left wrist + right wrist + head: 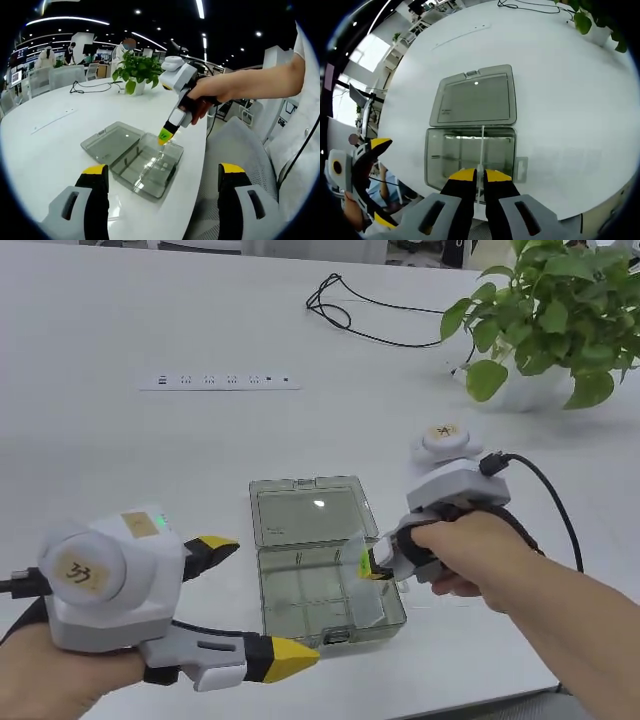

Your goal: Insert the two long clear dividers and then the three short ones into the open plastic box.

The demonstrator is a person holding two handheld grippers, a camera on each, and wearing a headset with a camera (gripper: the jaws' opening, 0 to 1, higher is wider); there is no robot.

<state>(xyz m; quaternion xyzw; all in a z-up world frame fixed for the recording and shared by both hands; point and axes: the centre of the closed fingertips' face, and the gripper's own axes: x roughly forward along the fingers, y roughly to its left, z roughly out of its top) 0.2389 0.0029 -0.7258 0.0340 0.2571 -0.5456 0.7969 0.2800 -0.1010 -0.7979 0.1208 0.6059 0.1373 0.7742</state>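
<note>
One clear divider (481,150) is going in: your right gripper (479,176) is pinched tight on its near end, and the sheet stands across the open box (432,155) by the tabletop's (100,440) near edge. Next, I judge, line it up with the wall slots and press straight down. Your left gripper (262,599) gapes wide and empty, just left of the box.

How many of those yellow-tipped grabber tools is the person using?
2. The left gripper hangs open at the near left of the plastic box; the right gripper is over the box's right side, shut on a clear divider.
</note>
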